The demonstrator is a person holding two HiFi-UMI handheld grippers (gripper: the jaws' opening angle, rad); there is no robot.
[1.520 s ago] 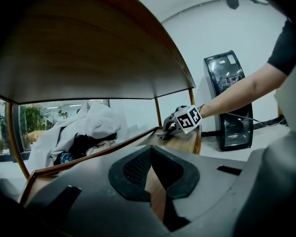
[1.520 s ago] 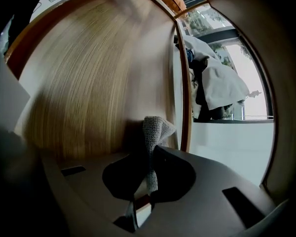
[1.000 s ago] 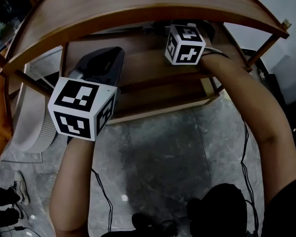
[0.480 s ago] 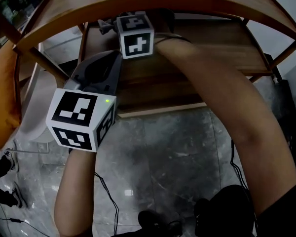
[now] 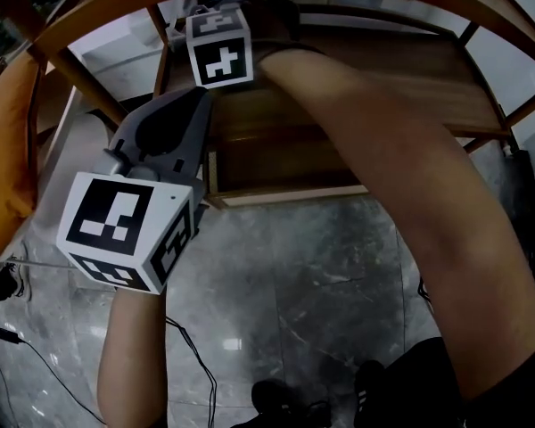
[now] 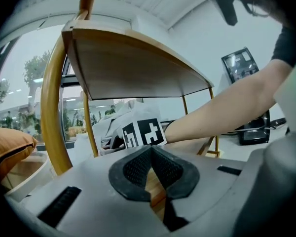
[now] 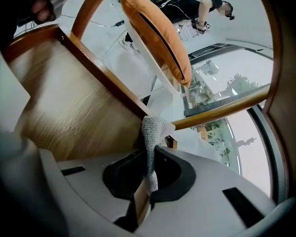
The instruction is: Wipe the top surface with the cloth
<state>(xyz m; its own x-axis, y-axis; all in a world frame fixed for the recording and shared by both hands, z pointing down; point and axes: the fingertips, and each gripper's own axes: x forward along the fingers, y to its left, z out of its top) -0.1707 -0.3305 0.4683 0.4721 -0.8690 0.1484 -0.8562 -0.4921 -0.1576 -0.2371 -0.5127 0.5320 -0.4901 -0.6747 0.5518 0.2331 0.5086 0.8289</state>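
Reaching in beneath the curved wooden top [image 5: 446, 3] of a shelf unit, the right gripper [image 7: 149, 157] is held low over the lower shelf board [image 7: 64, 102]. Its jaws are pressed together on a grey knitted cloth [image 7: 152, 130]. A narrow strip of the cloth is pinched between the pads, and the free end stands up above the jaw tips. In the right gripper view that end is seen against the front edge of the shelf board, near a corner; whether cloth and wood are touching cannot be made out. In the head view the cloth itself is hidden, and only the gripper's marker cube [image 5: 218, 56] and the forearm [image 5: 383, 168] behind it are shown under the top.

The left gripper [image 6: 151, 149] is held outside the unit, lower and to the left, and is pointed toward the shelf. Its jaw tips are brought together, with nothing gripped between them, and the right gripper's cube is seen just beyond them.

An orange cushion [image 7: 158, 33] is propped on a white chair [image 7: 138, 58] beside the unit. Grey marble floor [image 5: 321, 283] is crossed by thin black cables [image 5: 192, 364].
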